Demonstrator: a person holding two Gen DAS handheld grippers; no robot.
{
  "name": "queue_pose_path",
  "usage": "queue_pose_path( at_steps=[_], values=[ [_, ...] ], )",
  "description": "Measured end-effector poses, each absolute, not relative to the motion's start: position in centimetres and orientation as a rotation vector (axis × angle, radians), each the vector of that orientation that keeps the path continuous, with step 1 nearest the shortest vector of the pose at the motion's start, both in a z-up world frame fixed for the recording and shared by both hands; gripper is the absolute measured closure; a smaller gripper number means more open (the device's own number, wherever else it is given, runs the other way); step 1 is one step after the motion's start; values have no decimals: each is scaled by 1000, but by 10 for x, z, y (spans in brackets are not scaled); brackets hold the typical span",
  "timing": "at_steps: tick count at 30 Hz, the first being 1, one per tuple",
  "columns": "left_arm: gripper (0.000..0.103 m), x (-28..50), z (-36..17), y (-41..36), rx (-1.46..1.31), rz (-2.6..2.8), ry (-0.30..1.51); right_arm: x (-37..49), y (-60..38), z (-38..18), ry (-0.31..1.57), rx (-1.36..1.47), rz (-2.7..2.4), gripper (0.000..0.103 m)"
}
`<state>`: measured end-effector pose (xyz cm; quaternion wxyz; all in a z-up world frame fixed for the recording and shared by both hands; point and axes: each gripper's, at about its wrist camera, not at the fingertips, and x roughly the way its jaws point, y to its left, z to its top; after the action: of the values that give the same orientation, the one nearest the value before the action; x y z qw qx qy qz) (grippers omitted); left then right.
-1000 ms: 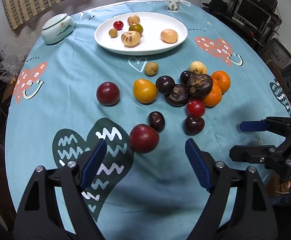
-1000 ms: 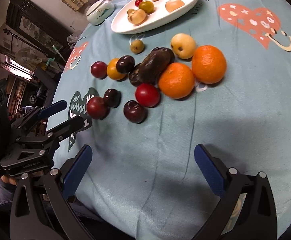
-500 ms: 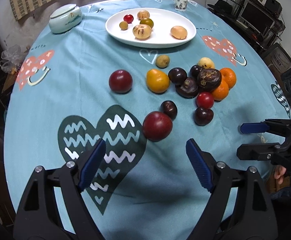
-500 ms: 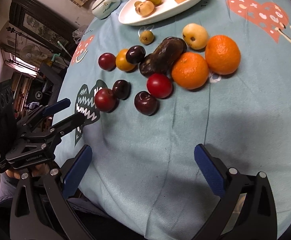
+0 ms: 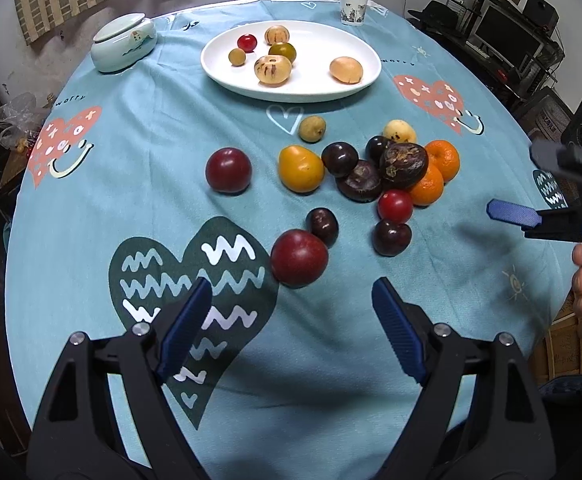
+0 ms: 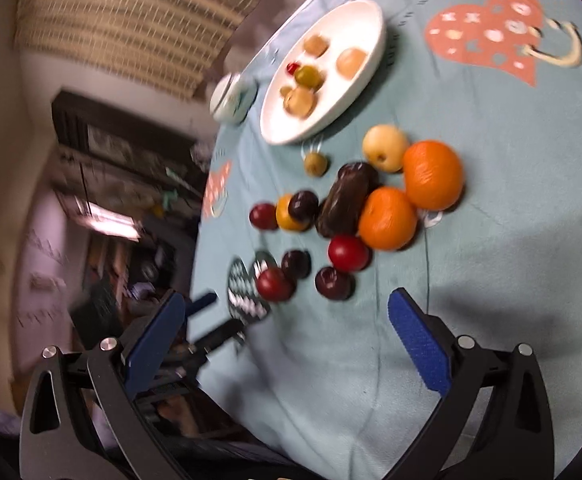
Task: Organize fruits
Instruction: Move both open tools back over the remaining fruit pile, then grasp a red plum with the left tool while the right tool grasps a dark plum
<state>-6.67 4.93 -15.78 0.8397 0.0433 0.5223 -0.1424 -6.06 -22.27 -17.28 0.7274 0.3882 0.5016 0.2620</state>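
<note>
Left wrist view shows the left gripper (image 5: 291, 322) spread wide and empty just short of a red plum (image 5: 299, 258) on the blue tablecloth (image 5: 151, 140), while the right gripper (image 6: 287, 344), likewise released, hangs near the loose fruits (image 5: 371, 176) before the white plate (image 5: 315, 88).

Round desk (image 5: 91, 208) under blue heart-print cloth: white plate (image 5: 315, 88), lidded bowl (image 5: 123, 46), paper cup (image 5: 353, 8), loose fruit cluster (image 5: 371, 176) mid-desk.

"worry" on tablecloth (image 5: 139, 148)
</note>
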Motion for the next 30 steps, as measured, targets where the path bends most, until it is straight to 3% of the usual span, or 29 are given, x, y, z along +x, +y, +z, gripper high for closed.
queue_pose_path(
  at_steps=[10,17,30],
  values=[
    [19,-66,-157,47,97,-307,1107,-58,-238,-165,1045,845,484,1],
    [19,-66,-168,44,110,-324,1123,-56,-213,-154,1126,407,392,1],
    [19,-29,-198,40,151,-327,1147,-74,-159,-171,1206,169,452,1]
  ],
)
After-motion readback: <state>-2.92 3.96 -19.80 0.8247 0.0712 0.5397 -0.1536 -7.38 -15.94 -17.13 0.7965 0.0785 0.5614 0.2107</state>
